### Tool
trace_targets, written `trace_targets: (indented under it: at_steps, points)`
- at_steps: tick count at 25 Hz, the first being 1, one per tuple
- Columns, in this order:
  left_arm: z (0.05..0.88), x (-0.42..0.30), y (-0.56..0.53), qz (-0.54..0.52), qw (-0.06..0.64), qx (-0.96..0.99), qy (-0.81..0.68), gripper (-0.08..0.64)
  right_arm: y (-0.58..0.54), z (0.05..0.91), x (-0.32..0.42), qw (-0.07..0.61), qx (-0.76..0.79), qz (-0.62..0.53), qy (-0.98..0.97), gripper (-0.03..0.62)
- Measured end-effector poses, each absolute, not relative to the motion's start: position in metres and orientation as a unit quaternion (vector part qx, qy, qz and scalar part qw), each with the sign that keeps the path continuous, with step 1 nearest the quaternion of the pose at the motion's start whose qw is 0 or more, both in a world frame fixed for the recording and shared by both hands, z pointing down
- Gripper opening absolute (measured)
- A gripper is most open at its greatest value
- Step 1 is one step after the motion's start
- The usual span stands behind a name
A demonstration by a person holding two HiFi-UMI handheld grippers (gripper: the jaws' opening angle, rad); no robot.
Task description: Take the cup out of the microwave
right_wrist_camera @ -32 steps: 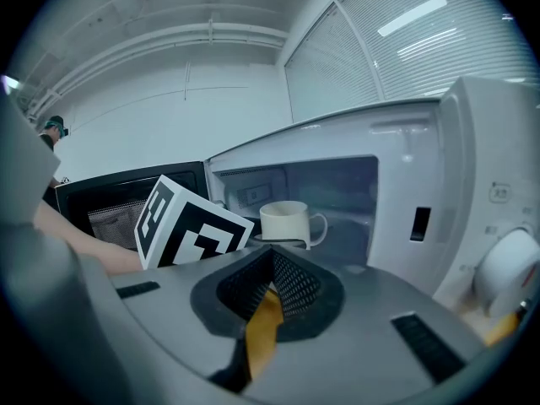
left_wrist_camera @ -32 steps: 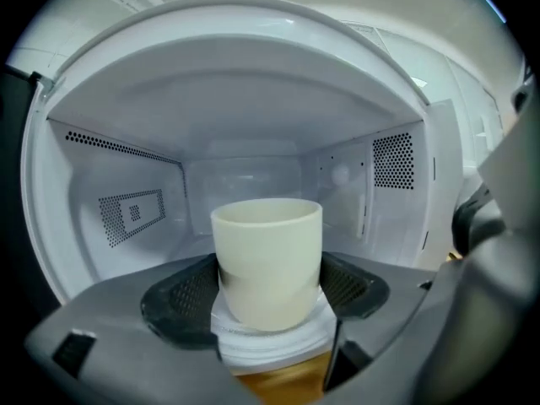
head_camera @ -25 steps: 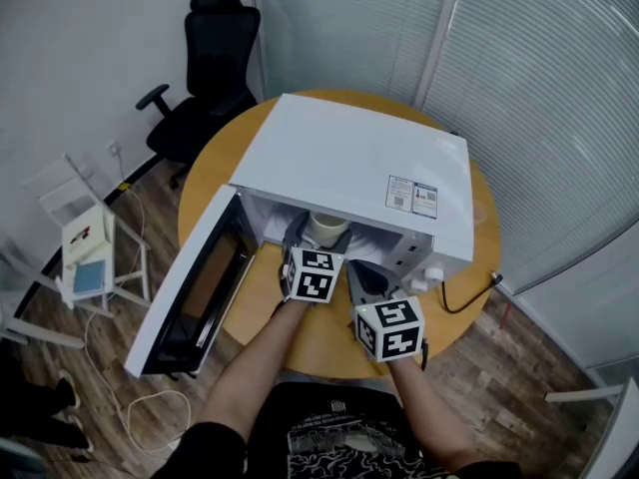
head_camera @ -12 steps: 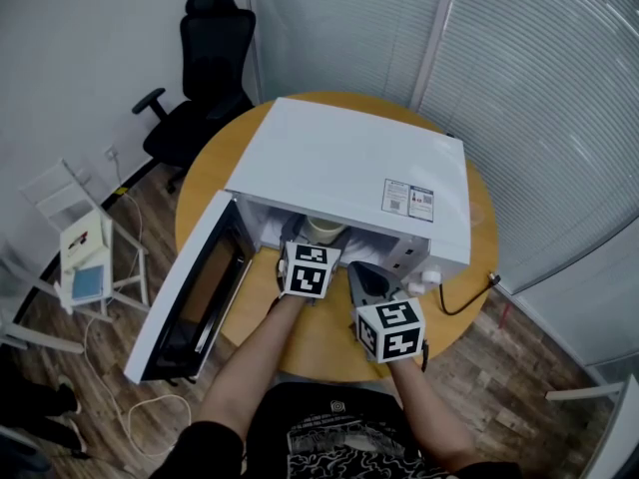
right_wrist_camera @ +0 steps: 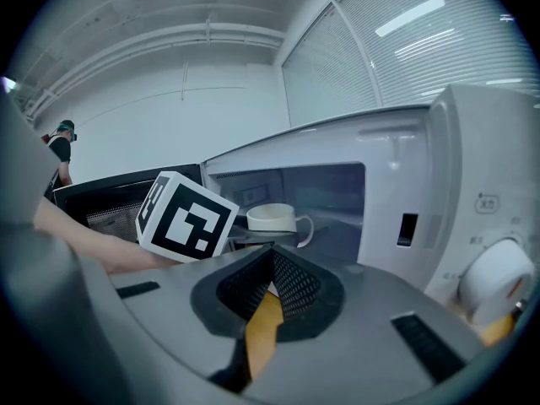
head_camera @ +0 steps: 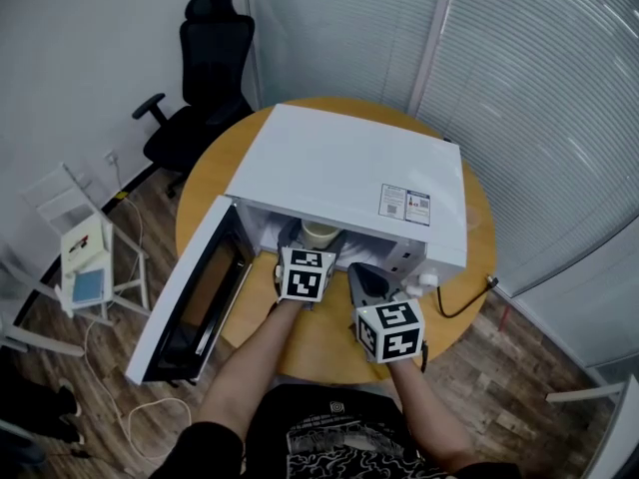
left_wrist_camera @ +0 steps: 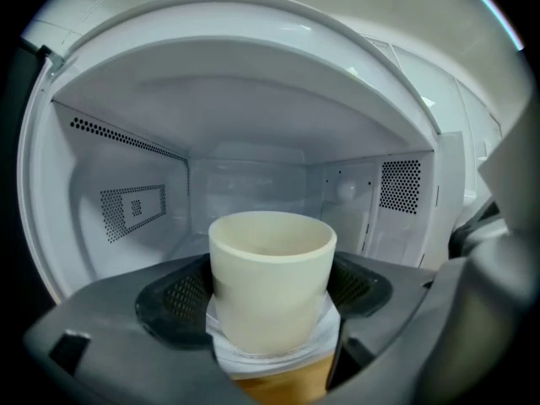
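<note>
Cup [left_wrist_camera: 272, 281] framed by the spread jaws of the left gripper [left_wrist_camera: 272, 292], inside the microwave [head_camera: 349, 168].
It is flanked closely by both pads [left_wrist_camera: 179, 295]; the jaws of the right gripper [right_wrist_camera: 272, 264] are pressed together, empty.

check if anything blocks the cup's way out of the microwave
Nothing visible does. The cup stands just inside the open front of the microwave, between the open jaws of the left gripper. The door is swung wide to the left, and the right gripper sits outside, off to the cup's right.
</note>
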State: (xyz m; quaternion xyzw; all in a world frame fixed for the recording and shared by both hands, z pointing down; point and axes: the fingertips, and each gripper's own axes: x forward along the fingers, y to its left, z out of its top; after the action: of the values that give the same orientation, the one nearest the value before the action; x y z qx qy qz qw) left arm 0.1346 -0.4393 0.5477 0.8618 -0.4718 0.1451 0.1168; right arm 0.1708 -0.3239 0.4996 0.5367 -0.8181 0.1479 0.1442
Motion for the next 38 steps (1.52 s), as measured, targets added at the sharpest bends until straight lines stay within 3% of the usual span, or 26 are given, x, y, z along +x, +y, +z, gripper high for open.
trace_targets:
  at_steps: [38]
  points:
    - [0.490,0.082,-0.305,0.154,0.119,0.852,-0.486,0.417,-0.257,0.462,0.152,0.129,0.539,0.157,-0.818,0.015]
